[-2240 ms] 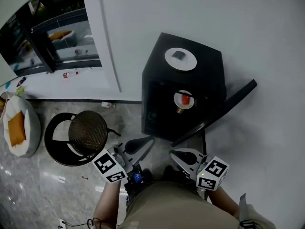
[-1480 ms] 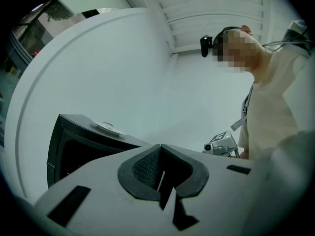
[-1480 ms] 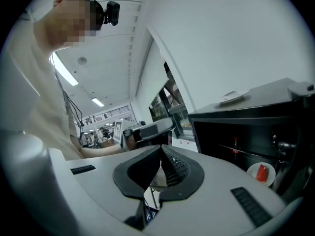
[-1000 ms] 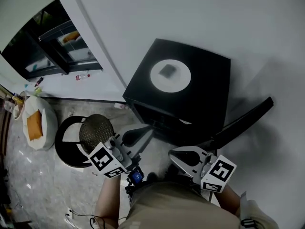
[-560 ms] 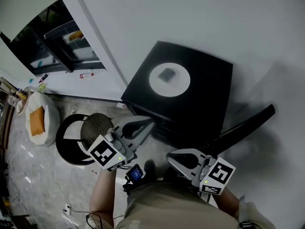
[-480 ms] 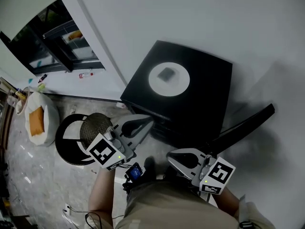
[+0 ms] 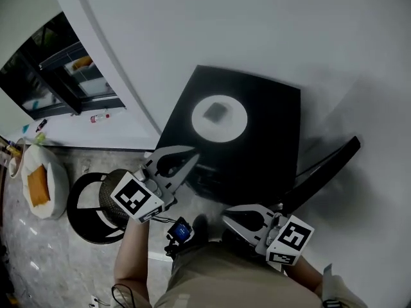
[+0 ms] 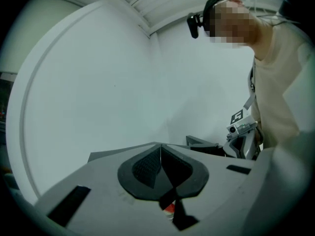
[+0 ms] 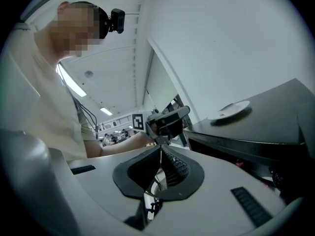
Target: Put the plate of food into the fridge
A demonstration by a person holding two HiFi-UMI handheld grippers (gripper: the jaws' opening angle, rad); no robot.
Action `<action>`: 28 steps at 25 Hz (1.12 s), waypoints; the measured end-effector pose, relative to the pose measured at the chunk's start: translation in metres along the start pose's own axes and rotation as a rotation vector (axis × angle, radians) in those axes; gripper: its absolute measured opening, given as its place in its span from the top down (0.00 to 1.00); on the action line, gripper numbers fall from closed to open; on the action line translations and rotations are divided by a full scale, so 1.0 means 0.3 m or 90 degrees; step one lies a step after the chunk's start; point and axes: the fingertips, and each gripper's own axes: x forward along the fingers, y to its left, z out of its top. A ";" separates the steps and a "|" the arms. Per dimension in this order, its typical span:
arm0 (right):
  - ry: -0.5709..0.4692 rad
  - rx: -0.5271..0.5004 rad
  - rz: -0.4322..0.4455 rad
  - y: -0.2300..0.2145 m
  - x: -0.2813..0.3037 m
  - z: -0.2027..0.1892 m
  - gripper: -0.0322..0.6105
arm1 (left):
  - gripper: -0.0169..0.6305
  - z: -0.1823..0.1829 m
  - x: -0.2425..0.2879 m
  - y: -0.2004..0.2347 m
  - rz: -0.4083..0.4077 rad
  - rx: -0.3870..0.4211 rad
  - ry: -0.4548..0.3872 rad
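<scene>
A white plate with a small dark piece of food rests on top of the black mini fridge. The fridge's door stands open to the right. My left gripper is shut and empty, its tips just short of the fridge's front left top edge. The right gripper hangs lower, in front of the fridge, also shut with nothing in it. The right gripper view shows the plate on the fridge top, beyond the shut right gripper, and the left gripper. The left gripper faces the white wall.
A round black stool stands on the floor left of the fridge. A white bag with something orange lies further left. Behind are the white wall and a dark window. A person's body is close below both grippers.
The left gripper has risen and moved forward to the fridge's front top edge. The right gripper has barely moved. The view has shifted slightly over the fridge.
</scene>
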 end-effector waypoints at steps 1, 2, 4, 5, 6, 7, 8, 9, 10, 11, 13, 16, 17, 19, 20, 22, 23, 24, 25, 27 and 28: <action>0.000 0.000 -0.007 -0.005 0.013 0.003 0.92 | 0.96 -0.005 0.011 0.012 -0.005 0.003 0.007; 0.001 0.000 -0.013 -0.010 0.027 0.006 0.92 | 0.96 -0.012 0.024 0.026 -0.007 0.011 0.019; 0.007 0.000 -0.021 -0.017 0.055 0.010 0.92 | 0.96 -0.031 0.049 0.059 -0.005 0.044 0.042; 0.011 0.001 -0.024 -0.018 0.070 0.010 0.92 | 0.96 -0.039 0.058 0.071 -0.010 0.063 0.051; 0.013 0.004 -0.025 -0.017 0.085 0.010 0.92 | 0.96 -0.044 0.063 0.075 -0.023 0.077 0.058; 0.014 0.006 -0.027 -0.015 0.100 0.011 0.92 | 0.96 -0.046 0.065 0.073 -0.043 0.080 0.062; 0.015 0.006 -0.028 -0.015 0.113 0.011 0.92 | 0.96 -0.044 0.065 0.070 -0.063 0.074 0.062; 0.017 0.005 -0.030 -0.015 0.123 0.011 0.92 | 0.96 -0.039 0.065 0.068 -0.080 0.063 0.059; 0.021 0.002 -0.033 -0.016 0.131 0.009 0.92 | 0.96 -0.034 0.064 0.068 -0.093 0.054 0.057; 0.025 -0.001 -0.037 -0.018 0.136 0.008 0.92 | 0.96 -0.030 0.063 0.070 -0.101 0.056 0.058; 0.027 -0.004 -0.046 -0.024 0.142 0.010 0.92 | 0.96 -0.033 0.065 0.084 -0.102 0.097 0.080; 0.024 0.000 -0.061 -0.039 0.140 0.018 0.92 | 0.95 -0.071 0.090 0.087 -0.111 0.173 0.137; 0.024 0.001 -0.066 -0.043 0.139 0.018 0.92 | 0.95 -0.087 0.100 0.084 -0.117 0.193 0.154; 0.025 0.002 -0.072 -0.049 0.134 0.015 0.92 | 0.82 -0.111 0.118 0.072 -0.132 0.220 0.177; 0.027 0.002 -0.074 -0.051 0.131 0.013 0.92 | 0.73 -0.118 0.126 0.063 -0.142 0.225 0.184; 0.029 0.002 -0.081 -0.056 0.123 0.010 0.92 | 0.66 -0.126 0.141 0.047 -0.164 0.233 0.192; 0.030 0.001 -0.083 -0.058 0.122 0.011 0.92 | 0.65 -0.131 0.147 0.043 -0.175 0.239 0.198; 0.029 0.000 -0.083 -0.059 0.122 0.012 0.92 | 0.63 -0.136 0.151 0.042 -0.185 0.248 0.205; 0.028 -0.002 -0.083 -0.061 0.122 0.012 0.92 | 0.63 -0.142 0.157 0.040 -0.195 0.257 0.213; 0.029 -0.002 -0.082 -0.065 0.118 0.011 0.92 | 0.62 -0.153 0.171 0.030 -0.223 0.268 0.227; 0.030 -0.001 -0.082 -0.067 0.114 0.009 0.92 | 0.62 -0.158 0.178 0.024 -0.238 0.269 0.235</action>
